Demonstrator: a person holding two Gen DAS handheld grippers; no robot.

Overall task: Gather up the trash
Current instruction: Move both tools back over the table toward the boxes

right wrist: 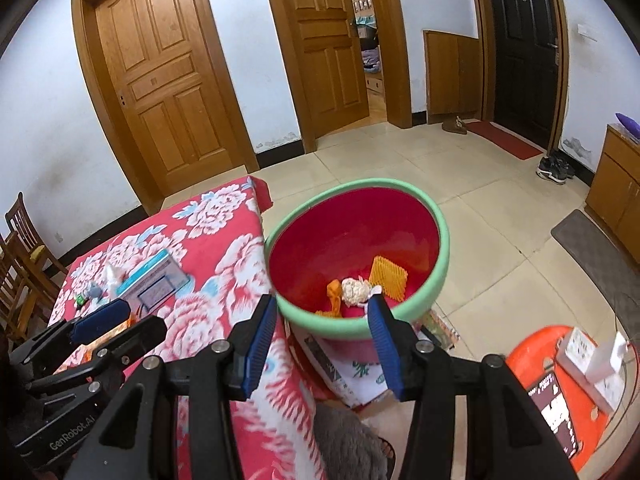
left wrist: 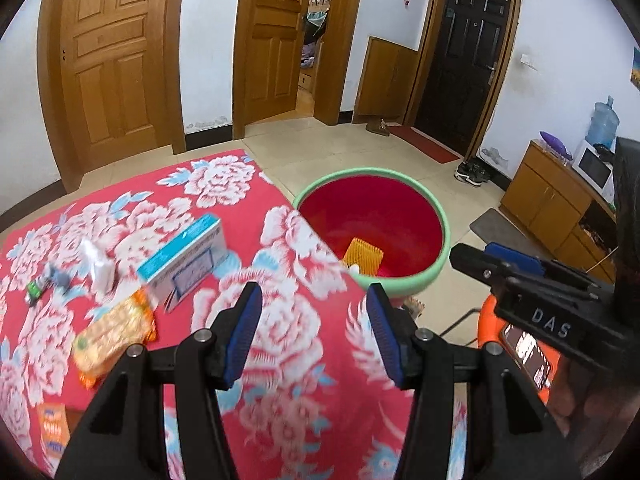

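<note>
A red bin [left wrist: 360, 208] with a green rim stands on the floor at the table's right edge. In it lie a yellow ridged piece [right wrist: 388, 276], a crumpled white wad [right wrist: 354, 290] and an orange scrap [right wrist: 334, 294]. On the red floral tablecloth [left wrist: 280, 328] rest a blue-and-white box [left wrist: 186, 258], an orange-yellow packet [left wrist: 114, 334], a white tissue pack [left wrist: 98, 264] and small grey and green bits [left wrist: 48, 284]. My left gripper [left wrist: 313, 296] is open and empty above the cloth. My right gripper [right wrist: 323, 306] is open and empty, over the bin's near rim.
An orange stool [right wrist: 536, 344] with a phone and a white adapter stands at the right. Flat printed cardboard [right wrist: 352, 372] lies under the bin. Wooden chairs [right wrist: 20, 248] stand left of the table, a wooden cabinet [left wrist: 548, 200] at the right wall. Doors line the far wall.
</note>
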